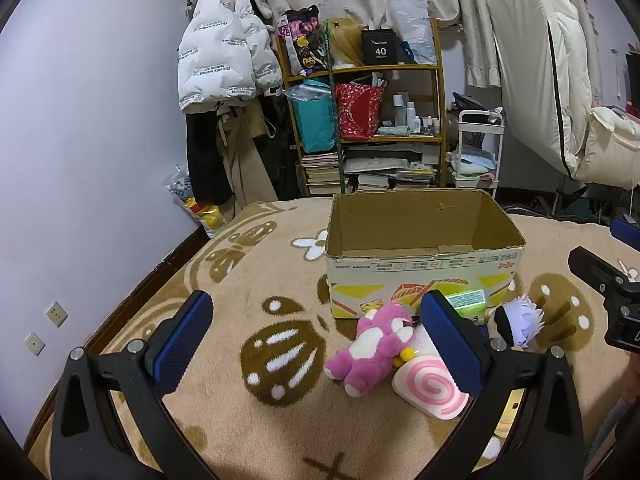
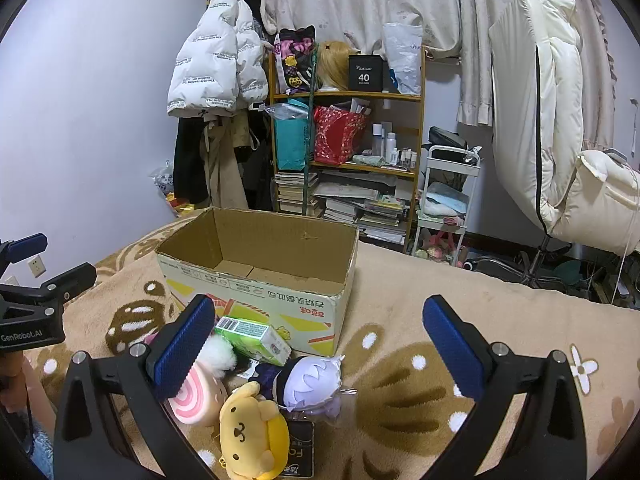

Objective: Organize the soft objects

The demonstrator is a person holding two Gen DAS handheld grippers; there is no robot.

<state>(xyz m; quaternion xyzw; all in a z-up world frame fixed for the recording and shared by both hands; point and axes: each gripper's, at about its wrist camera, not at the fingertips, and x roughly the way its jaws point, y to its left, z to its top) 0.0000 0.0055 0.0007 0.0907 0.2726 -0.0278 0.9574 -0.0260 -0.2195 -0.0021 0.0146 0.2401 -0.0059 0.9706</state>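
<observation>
An open, empty cardboard box (image 1: 424, 256) (image 2: 256, 280) stands on the tan patterned blanket (image 1: 248, 304). In front of it lie a pink plush animal (image 1: 376, 344), a pink swirl roll plush (image 1: 430, 390) (image 2: 196, 400), a purple-haired doll (image 1: 520, 320) (image 2: 308, 384), a yellow dog plush (image 2: 252, 432) and a green carton (image 2: 256, 336). My left gripper (image 1: 316, 340) is open above the blanket, just left of the toys. My right gripper (image 2: 320, 340) is open above the purple-haired doll. Neither holds anything.
A wooden shelf (image 1: 364, 120) packed with books, bags and bottles stands behind the bed. A white jacket (image 1: 224, 52) hangs at left, a white cart (image 1: 476, 148) and a cream chair (image 2: 560, 128) at right. A dark flat packet (image 2: 300, 448) lies under the yellow plush.
</observation>
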